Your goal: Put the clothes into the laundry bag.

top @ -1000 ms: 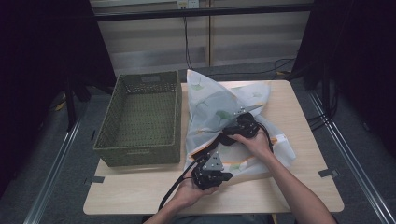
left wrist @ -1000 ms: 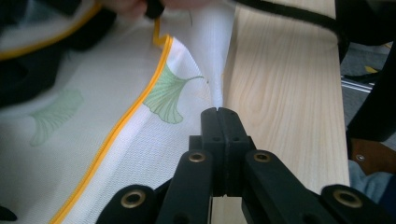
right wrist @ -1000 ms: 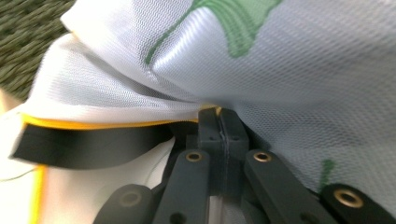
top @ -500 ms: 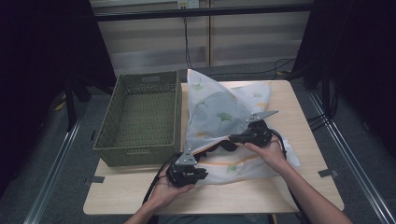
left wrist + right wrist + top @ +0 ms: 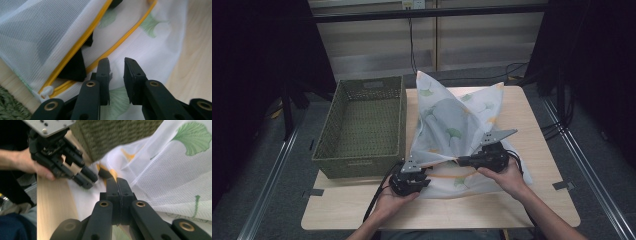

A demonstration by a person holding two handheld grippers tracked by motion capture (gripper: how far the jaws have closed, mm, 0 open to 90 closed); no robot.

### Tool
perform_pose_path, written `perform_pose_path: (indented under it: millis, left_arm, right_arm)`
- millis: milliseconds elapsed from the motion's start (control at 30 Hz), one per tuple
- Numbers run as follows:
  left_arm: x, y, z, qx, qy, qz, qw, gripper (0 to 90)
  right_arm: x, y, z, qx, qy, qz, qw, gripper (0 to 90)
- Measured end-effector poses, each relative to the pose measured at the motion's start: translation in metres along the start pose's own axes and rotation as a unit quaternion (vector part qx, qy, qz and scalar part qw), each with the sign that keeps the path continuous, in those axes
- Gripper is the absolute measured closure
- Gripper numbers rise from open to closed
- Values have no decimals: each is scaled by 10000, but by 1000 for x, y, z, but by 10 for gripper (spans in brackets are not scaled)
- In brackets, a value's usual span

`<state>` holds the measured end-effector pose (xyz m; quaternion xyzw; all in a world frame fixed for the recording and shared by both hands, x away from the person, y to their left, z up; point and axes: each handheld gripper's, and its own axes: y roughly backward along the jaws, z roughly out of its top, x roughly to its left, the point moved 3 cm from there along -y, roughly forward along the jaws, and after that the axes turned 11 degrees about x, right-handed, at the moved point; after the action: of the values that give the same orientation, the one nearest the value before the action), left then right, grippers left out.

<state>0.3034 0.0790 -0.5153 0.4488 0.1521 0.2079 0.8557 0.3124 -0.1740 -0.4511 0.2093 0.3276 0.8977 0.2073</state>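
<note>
white mesh laundry bag with ginkgo print and yellow zipper [image 5: 452, 135] lies centre frame, beside woven green basket [image 5: 364, 125]. my left gripper [image 5: 117, 65]: narrow gap, zipper running diagonally just ahead. my right gripper [image 5: 117, 185]: jaws closed, whether pinching mesh i cannot tell.

A light wooden table [image 5: 542, 150] with rounded corners stands in the middle of a dim room, lit from above while the surroundings fall into darkness. Grey floor [image 5: 287, 200] shows to the left and right of it, crossed on each side by a pale metal rail [image 5: 584, 165] that runs from near to far. At the far side a light panelled wall [image 5: 377, 45] rises behind a dark horizontal bar [image 5: 432, 14]. Black cables [image 5: 517, 67] trail on the floor at the far right.
</note>
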Motion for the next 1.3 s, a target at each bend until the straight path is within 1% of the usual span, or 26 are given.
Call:
perform_pose_path:
  millis: [33, 67, 100, 133, 167, 200, 233, 300, 367, 400, 433, 533, 633, 700, 767, 800, 833, 900, 933, 967, 1033, 1100, 1133, 1167, 1233, 1300]
  left_arm:
    - [1, -1, -2, 46, 51, 124, 9999, 752]
    - [3, -1, -4, 66, 140, 168, 9997, 749]
    - [4, -2, -4, -64, 247, 134, 9996, 739]
    - [7, -1, -3, -47, 293, 302, 9991, 709]
    - [9, 0, -3, -48, 395, 337, 9986, 668]
    - [10, 1, -2, -120, 472, 311, 9983, 670]
    - [11, 2, -2, -144, 465, 513, 9975, 667]
    - [14, 0, -1, -153, 531, 465, 9974, 649]
    - [15, -2, 2, -194, 669, 559, 9960, 636]
    - [13, -5, 4, -278, 724, 459, 9959, 607]
    - [12, -6, 7, -172, 714, 622, 9954, 600]
    - [11, -15, 13, -144, 722, 522, 9959, 579]
    - [8, -18, 16, -229, 741, 485, 9958, 645]
    - [7, -21, 20, -261, 806, 548, 9949, 655]
    - [4, -21, 23, -245, 818, 742, 9936, 714]
    - [3, -20, 23, -272, 874, 697, 9934, 731]
    - [3, -20, 24, -300, 839, 549, 9945, 749]
    - [1, -15, 21, -234, 758, 339, 9963, 702]
    - [-1, -10, 18, -162, 584, 319, 9977, 683]
    - [-2, -5, 12, -45, 452, 381, 9982, 690]
    - [-4, 7, 0, 45, 265, 211, 9994, 742]
    - [-3, 14, -12, 98, 171, 400, 9990, 795]
    - [-1, 14, -16, 138, 180, 331, 9992, 805]
    - [1, 12, -19, 214, 214, 374, 9988, 803]
    - [3, 10, -18, 98, 294, 379, 9988, 785]
    - [2, 7, -15, 121, 336, 384, 9986, 780]
  right_arm:
    - [0, -2, -3, 65, 5, 18, 10000, 900]
    - [1, -4, -5, 94, -5, 39, 9999, 900]
    - [1, -5, -7, 134, -19, 24, 9999, 900]
    - [1, -5, -8, 135, -8, 36, 9999, 900]
    - [1, -6, -9, 139, -45, 47, 9999, 900]
    - [1, -6, -9, 151, -38, 48, 9999, 900]
    - [1, -6, -9, 150, -32, 40, 9999, 900]
    - [1, -5, -8, 121, -26, 41, 9999, 900]
    - [1, -5, -7, 122, -17, 54, 9999, 900]
    - [1, -6, -7, 122, -13, 62, 9999, 900]
    - [2, -6, -6, 109, 4, 78, 9999, 900]
    - [3, -5, -4, 87, 14, 90, 9999, 900]
    - [4, -5, -3, 62, 25, 113, 9999, 900]
    - [5, -3, -2, 18, 46, 108, 9999, 900]
    - [4, -2, -2, 2, 57, 121, 9999, 900]
    - [5, -2, -2, 6, 61, 121, 9999, 900]
    - [5, -1, -2, 20, 62, 111, 9999, 900]
    - [5, -3, -4, 48, 48, 115, 9999, 900]
    - [5, -3, -5, 73, 49, 103, 9999, 900]
    - [5, -3, -6, 75, 41, 107, 9999, 900]
    - [5, -2, -6, 54, 39, 122, 9999, 900]
    - [5, -3, -4, 49, 55, 147, 9999, 900]
    - [4, -5, -4, 65, 58, 168, 9998, 900]
    - [4, -8, -4, 119, 63, 188, 9997, 900]
    - [2, -15, -5, 253, 46, 218, 9994, 900]
    - [0, -23, -6, 383, 20, 275, 9989, 900]
